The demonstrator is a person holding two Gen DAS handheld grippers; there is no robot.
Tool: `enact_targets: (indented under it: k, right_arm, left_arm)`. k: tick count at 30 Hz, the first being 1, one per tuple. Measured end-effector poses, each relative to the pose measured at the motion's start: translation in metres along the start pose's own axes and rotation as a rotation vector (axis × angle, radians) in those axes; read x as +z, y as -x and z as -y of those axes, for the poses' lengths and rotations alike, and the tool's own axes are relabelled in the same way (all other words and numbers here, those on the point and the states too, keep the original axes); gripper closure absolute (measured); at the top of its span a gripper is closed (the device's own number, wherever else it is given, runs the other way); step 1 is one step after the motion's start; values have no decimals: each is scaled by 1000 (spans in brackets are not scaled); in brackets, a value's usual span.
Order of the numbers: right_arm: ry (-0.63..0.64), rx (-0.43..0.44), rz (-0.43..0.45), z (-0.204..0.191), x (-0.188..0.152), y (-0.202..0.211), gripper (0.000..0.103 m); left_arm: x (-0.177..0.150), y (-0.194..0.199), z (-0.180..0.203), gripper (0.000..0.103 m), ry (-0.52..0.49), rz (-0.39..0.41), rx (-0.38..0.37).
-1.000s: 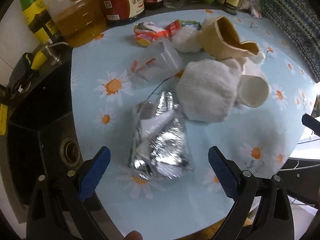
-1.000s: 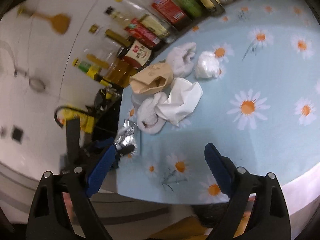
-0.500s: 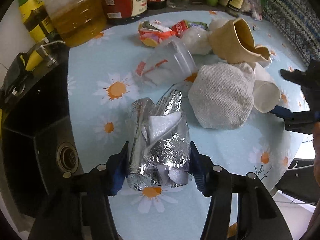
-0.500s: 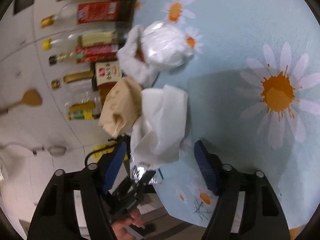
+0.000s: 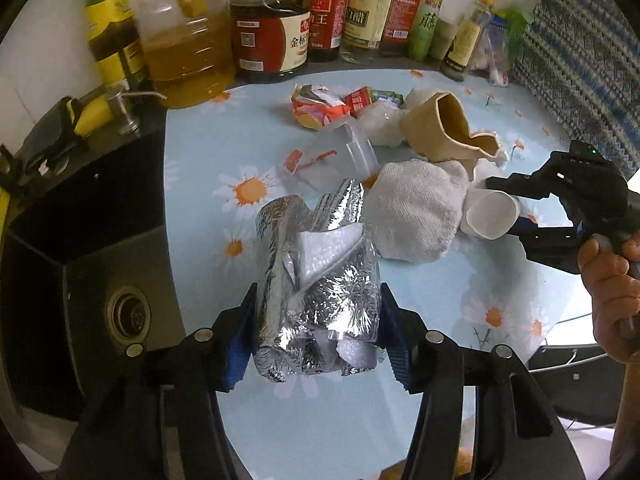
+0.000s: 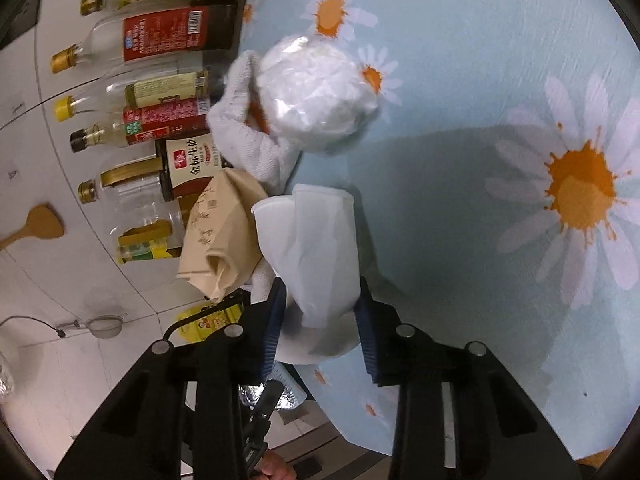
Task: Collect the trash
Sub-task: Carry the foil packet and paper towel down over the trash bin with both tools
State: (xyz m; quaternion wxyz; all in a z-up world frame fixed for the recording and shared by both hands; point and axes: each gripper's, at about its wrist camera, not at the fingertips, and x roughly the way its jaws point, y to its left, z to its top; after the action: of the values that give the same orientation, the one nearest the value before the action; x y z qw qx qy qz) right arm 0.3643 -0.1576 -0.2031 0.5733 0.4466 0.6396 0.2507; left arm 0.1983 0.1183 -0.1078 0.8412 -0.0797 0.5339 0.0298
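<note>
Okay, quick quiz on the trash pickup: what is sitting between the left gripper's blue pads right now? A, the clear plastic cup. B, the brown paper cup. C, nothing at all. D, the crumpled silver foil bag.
D: in the left wrist view, the left gripper has its blue pads pressed against both sides of the crumpled silver foil bag, while the brown paper cup and clear plastic cup lie farther back on the table.

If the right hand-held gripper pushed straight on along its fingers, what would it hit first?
The white paper cup already between its closing jaws; beyond that, probably the clear bag of white stuff, though depth is unclear.
</note>
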Motion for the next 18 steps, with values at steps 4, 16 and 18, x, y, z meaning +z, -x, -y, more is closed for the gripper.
enact_targets:
  k: [4, 16, 18]
  right_arm:
    - [41, -27, 12, -7, -6, 10, 67]
    - [381, -115, -22, -34, -59, 59, 67]
    - [421, -107, -43, -36, -70, 66, 67]
  left_arm:
    - [-10, 3, 4, 49, 17, 17, -12]
    - [-51, 15, 22, 49, 125, 64, -45]
    - [-59, 20, 29, 49, 133, 71, -47]
